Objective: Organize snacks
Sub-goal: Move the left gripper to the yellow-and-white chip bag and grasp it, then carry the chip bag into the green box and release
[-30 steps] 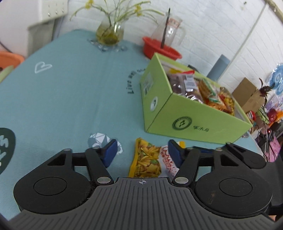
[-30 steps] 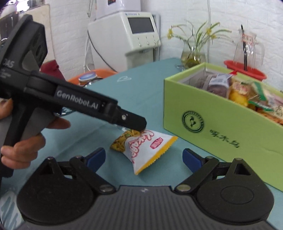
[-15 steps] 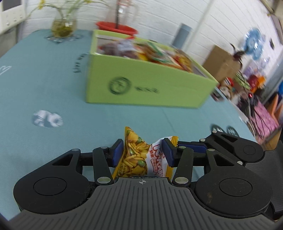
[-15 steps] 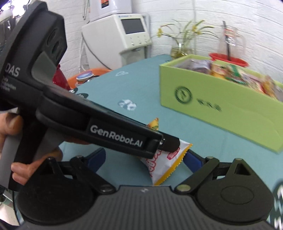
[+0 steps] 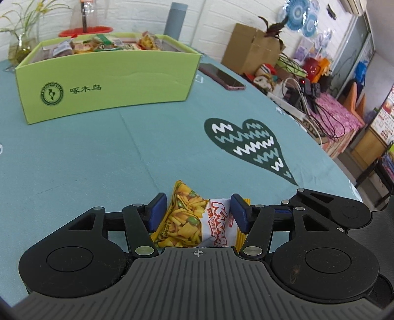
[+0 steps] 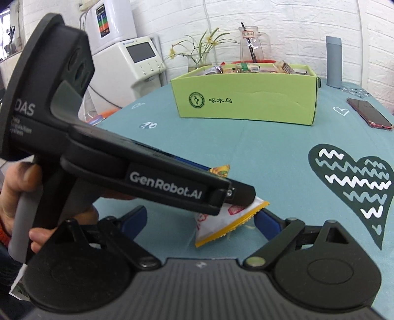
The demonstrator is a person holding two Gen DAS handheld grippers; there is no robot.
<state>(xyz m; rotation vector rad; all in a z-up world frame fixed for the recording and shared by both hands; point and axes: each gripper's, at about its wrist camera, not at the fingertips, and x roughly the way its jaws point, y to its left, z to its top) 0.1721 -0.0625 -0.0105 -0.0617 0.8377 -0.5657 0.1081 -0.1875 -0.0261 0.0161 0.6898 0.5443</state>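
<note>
The left tongs (image 5: 195, 213) are clamped on a snack packet (image 5: 194, 219), its blue pads pressing both sides. The packet's long axis runs toward twelve o'clock, one corner pointing at the green box (image 5: 108, 81) of snacks at eleven o'clock on the table (image 5: 98, 152). The right tongs (image 6: 202, 219) stand spread apart just behind the packet (image 6: 221, 221).

Counter (image 5: 103, 157): covered in a teal cloth printed with a dark heart motif (image 5: 253, 145) bearing zigzag lines. Standing on it were an open green cardboard box (image 5: 106, 81) filled with snack packets, a phone (image 5: 221, 76) in a red case just beside the box, a grey cylindrical flask (image 5: 175, 16), a red basin (image 5: 85, 30) holding a glass jug, and a glass vase (image 6: 200, 59) of yellow flowers.
</note>
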